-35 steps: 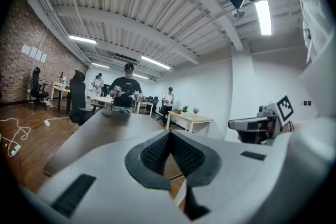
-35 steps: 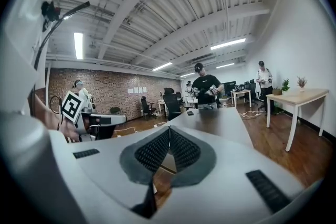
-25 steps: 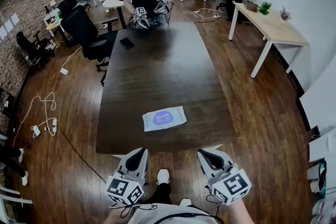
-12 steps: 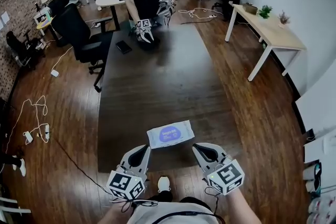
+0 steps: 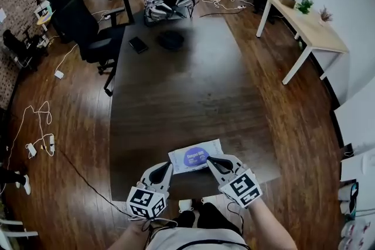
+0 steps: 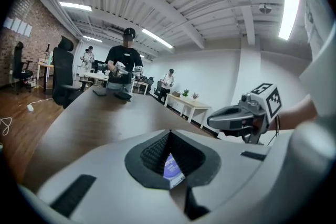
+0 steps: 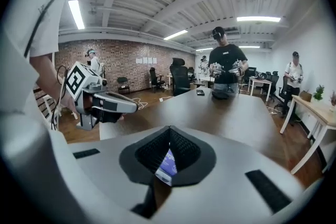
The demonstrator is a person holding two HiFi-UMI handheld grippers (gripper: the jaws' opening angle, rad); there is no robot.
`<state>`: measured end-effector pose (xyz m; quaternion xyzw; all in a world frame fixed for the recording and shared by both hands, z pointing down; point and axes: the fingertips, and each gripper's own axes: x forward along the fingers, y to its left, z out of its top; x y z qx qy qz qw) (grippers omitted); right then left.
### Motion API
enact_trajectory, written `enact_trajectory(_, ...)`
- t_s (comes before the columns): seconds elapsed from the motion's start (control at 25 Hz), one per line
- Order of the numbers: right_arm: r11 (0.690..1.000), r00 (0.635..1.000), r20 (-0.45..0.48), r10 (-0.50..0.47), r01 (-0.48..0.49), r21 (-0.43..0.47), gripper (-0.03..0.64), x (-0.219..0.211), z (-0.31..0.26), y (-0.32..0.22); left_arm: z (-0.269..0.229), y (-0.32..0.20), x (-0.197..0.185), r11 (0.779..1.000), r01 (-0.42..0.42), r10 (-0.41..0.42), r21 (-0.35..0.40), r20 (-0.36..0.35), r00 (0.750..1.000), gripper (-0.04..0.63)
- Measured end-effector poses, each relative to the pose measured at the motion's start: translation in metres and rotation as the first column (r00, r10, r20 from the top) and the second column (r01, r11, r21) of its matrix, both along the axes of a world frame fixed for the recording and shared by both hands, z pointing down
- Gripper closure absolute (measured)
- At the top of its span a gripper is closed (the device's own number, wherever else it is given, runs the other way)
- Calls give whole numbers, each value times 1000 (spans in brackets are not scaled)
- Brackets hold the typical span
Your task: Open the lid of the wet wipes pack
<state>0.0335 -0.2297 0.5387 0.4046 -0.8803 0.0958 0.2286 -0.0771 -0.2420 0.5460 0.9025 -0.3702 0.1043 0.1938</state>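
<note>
- Within the last second both grippers have come forward and down from off the near edge of the table (image 5: 176,85). They now sit over its edge, one on each side of the wet wipes pack (image 5: 193,157).
- The pack lies flat near the table's near edge, with the purple oval in its middle facing up. That oval is probably the lid (image 5: 197,156), and it looks closed.
- The approach is nearly finished, but the opening itself has not begun, and no view shows a grip on anything.
- The left gripper (image 5: 166,168) has its jaws together at the tips, with nothing between them. Its tip is just beside the pack's near left corner. Its own view shows a slice of the pack only through the gap behind the tips.
- The right gripper (image 5: 211,160) also has its jaws closed together and holds nothing. Its tip overlaps the pack's near right edge in the head view, though whether it touches cannot be told.
- To lift the lid's flap, one gripper would probably have to part its jaws while the other pins the pack.
</note>
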Motion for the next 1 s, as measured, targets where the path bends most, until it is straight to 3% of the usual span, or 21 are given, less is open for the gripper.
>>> enact_trajectory(0.12, 995, 992, -81, -96, 94, -33, 609, -9, 28, -17, 31, -7, 1, 998, 31, -28, -56, 44, 999, 594)
enact_trajectory(0.24, 969, 947, -208, -245, 231, -90, 582, -14, 67, -27, 64, -12, 7, 990, 69, -59, -123, 86, 995, 594)
enact_trajectory(0.36, 920, 860, -331, -389, 348, -178, 367, -15, 104, -29, 88, -12, 16, 980, 92, -73, -178, 110, 991, 594)
enact_trajectory(0.44, 892, 801, -394, -451, 402, -206, 318, -13, 121, -30, 102, -10, 22, 973, 98, -74, -208, 119, 990, 594)
enact_trajectory(0.72, 787, 635, -472, -612, 547, -285, 291, -22, 148, -35, 128, -5, 32, 954, 124, -91, -273, 129, 987, 594)
enact_trajectory(1.0, 728, 545, -493, -678, 588, -351, 293, -28, 166, -38, 139, -5, 44, 945, 119, -83, -305, 129, 988, 594)
